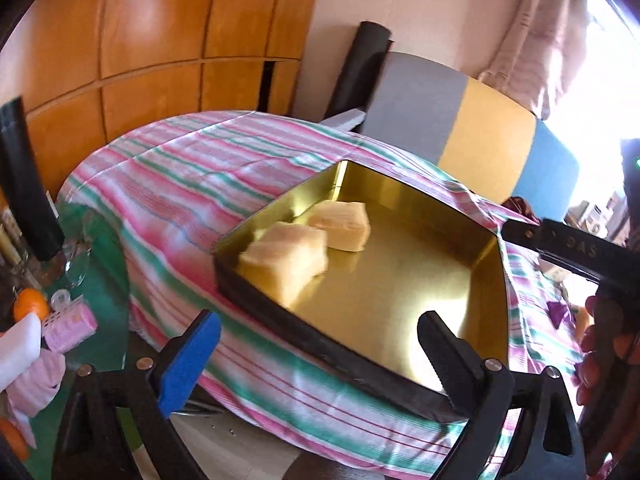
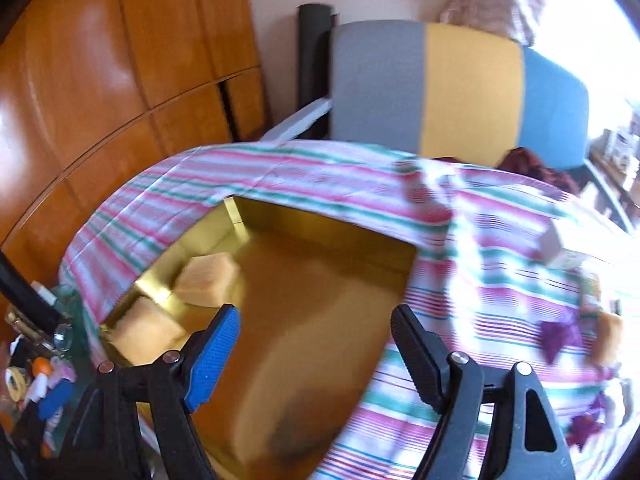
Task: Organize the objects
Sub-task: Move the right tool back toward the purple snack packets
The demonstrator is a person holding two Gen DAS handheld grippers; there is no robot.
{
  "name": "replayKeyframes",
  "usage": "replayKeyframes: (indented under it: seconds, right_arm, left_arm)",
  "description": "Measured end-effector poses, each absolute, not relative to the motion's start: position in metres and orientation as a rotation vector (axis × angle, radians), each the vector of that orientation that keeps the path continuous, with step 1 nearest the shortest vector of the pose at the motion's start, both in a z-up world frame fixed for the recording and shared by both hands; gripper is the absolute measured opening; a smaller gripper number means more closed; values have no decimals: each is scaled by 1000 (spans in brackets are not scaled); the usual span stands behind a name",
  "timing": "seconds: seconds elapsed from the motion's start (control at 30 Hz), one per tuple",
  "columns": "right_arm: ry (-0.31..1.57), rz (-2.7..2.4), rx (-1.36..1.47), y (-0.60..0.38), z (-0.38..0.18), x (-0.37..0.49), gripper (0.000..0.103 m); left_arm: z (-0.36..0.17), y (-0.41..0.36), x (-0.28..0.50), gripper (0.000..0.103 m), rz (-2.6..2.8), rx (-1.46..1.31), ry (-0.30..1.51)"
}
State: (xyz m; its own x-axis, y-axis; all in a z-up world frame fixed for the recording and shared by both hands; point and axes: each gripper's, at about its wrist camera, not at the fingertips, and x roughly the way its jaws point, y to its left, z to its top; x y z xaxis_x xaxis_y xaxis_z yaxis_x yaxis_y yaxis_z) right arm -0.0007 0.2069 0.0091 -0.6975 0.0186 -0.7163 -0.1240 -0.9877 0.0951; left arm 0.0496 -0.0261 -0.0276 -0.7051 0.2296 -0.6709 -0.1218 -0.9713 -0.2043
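Gold-lined tin [image 1: 400, 280] is seen on striped cloth [image 1: 180, 184], w/ two pale yellow blocks [image 1: 286, 258] at its left side. Left gripper [image 1: 320, 364] is spread wide, empty, straddling tin's near edge. Right gripper [image 2: 316, 352] likewise wide, nothing held, above tin.

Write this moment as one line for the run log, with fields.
left claw: open, empty | right claw: open, empty | gold tin: on striped cloth, two yellow sponges inside | frames blurred

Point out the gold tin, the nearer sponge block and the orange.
gold tin [image 1: 400, 280], left wrist view, bare floor.
nearer sponge block [image 1: 286, 258], left wrist view, top face.
orange [image 1: 30, 303], left wrist view, peel.
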Motion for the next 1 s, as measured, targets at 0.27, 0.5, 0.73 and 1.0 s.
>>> replayKeyframes:
  seconds: [0.27,0.5,0.73,1.0]
  right_arm:
    - [298,2663,-1122,286,-5,52,79]
    - [252,2540,-1087,330,-32,96,79]
    - [225,2433,-996,395,-46,134,79]
    - [319,2444,-1050,434,-74,158,79]
  left_arm:
    - [-20,22,64,103,2645,-1073,-129]
    - [-19,72,86,103,2524,-1063,0]
    - [-12,112,107,103,2421,-1025,96]
    - [-13,144,117,103,2359,-1021,171]
